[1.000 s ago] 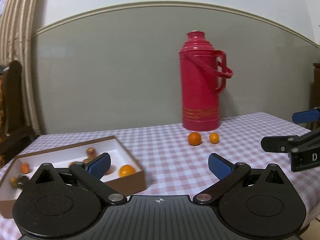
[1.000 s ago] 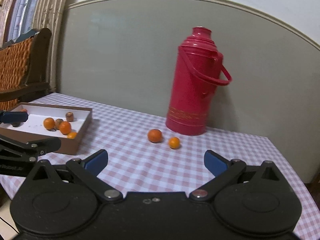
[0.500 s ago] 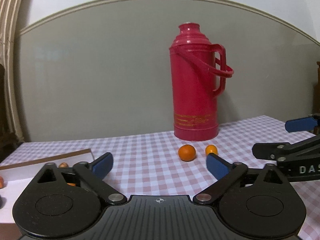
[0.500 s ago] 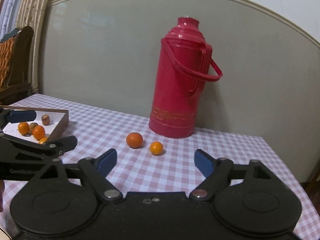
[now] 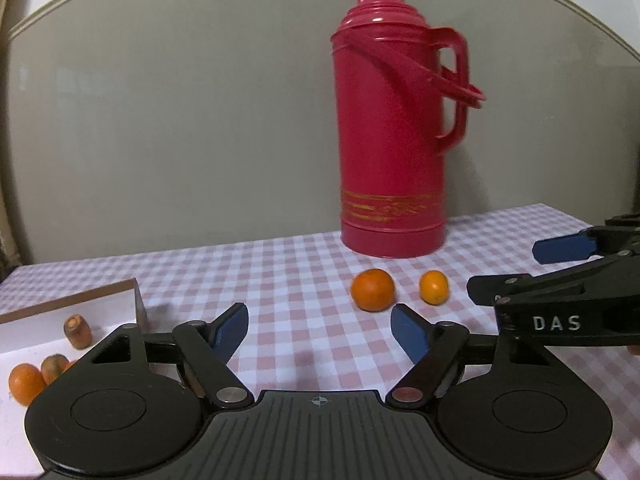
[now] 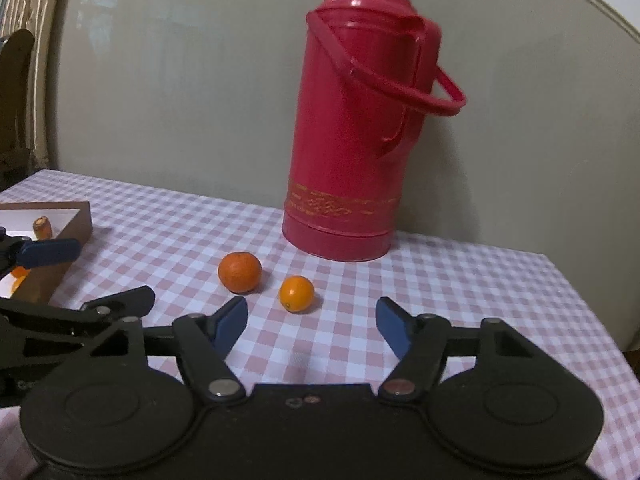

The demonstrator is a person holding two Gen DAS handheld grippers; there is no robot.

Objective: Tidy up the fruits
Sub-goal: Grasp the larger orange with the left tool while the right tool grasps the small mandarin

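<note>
Two loose fruits sit on the pink-checked tablecloth [image 5: 280, 280], just in front of the red thermos flask [image 5: 390, 128]: a larger mandarin [image 5: 373, 290] to the left and a smaller orange fruit [image 5: 434, 287] to its right, close together but not touching.

The left gripper [image 5: 319, 330] has its blue pads apart with nothing between them; its jaws have just been closing from wide to a middling gap. In its own view the mandarin lies ahead and slightly right of the gap, just beyond the right pad's tip.

The right gripper [image 6: 311, 322] is likewise empty, with jaws that have just been narrowing. The small fruit [image 6: 297, 294] sits ahead and a little left of its centre line, nearer the left pad, with the mandarin [image 6: 240, 272] farther left, beyond that pad.

So each gripper seems paired with the fruit on its own side: left for the mandarin, right for the small one. Both fruits are round, so no axis matters. Each needs only a short forward reach and a small sideways correction.

The brown-sided box [image 5: 134, 300] with its white floor, already holding several fruits, lies at the near left, beside the left gripper, so the left hand looks to have the shorter carry.
</note>
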